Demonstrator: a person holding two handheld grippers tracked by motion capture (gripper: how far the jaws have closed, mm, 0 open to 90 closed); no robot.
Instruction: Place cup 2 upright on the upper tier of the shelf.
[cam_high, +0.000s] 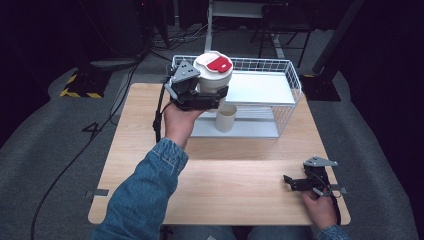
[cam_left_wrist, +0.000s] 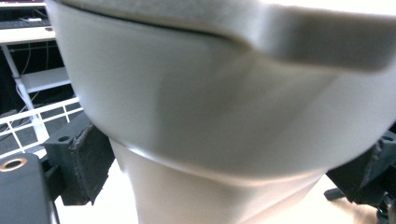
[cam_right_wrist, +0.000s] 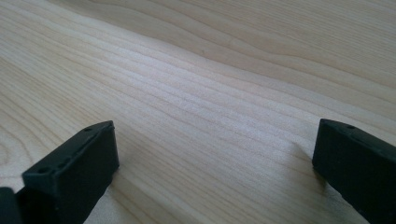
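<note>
Left claw (cam_high: 209, 95) clamped on the upright tub (cam_high: 214, 72) — above the basket's (cam_high: 292, 80) near-left corner; right claw (cam_high: 300, 184), jaws apart, rests at the bench's near-right corner.

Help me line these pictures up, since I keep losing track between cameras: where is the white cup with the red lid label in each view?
High view: the cup is top centre, held up by the left gripper in front of the wire basket.
Left gripper view: its grey-white wall looms close between the jaws.
Right gripper view: not in it; open jaws over the wooden table.
Shared landmark: the table, and the basket wires.
</note>
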